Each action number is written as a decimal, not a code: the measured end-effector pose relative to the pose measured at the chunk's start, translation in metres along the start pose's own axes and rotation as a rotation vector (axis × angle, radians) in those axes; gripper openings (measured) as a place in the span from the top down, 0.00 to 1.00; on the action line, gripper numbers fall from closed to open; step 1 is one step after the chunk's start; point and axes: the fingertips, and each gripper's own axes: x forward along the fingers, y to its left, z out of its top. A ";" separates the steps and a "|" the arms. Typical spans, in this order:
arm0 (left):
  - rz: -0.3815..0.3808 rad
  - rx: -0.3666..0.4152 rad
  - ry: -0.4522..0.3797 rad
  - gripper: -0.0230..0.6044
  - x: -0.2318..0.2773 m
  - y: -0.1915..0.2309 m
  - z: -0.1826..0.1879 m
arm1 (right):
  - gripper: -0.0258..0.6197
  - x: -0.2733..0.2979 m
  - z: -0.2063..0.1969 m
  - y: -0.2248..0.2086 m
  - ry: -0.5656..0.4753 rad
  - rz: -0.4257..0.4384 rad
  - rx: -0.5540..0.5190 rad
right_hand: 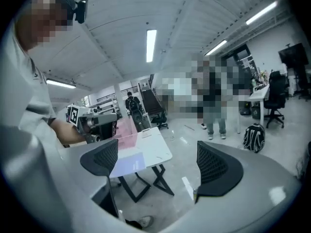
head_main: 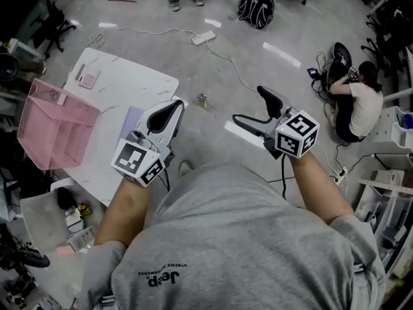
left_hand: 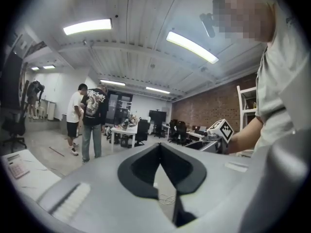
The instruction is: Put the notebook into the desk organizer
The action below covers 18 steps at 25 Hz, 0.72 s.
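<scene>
Lavender notebook (head_main: 131, 120) lies flat on the white table (head_main: 129, 82), partly hidden under the left gripper (head_main: 174, 104), which is the nearer one; its jaws are pressed together on nothing. The right gripper (head_main: 253, 106) hangs spread and empty over the floor, well apart from the notebook. A pink desk organizer (head_main: 55, 124) stands farther left on the table, with nothing lying between the two

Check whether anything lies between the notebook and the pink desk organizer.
Nothing visible does. The notebook lies flat on the white table, with bare tabletop up to the pink organizer; a small calculator sits off at the far corner.
</scene>
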 end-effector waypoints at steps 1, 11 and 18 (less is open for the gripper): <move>0.034 -0.002 0.003 0.87 -0.015 0.007 -0.003 | 0.21 0.015 -0.006 0.008 0.021 0.033 0.012; 0.333 -0.090 0.039 0.87 -0.162 0.072 -0.040 | 0.21 0.167 -0.101 0.090 0.305 0.289 0.136; 0.472 -0.151 0.070 0.87 -0.250 0.099 -0.073 | 0.21 0.243 -0.194 0.145 0.517 0.366 0.200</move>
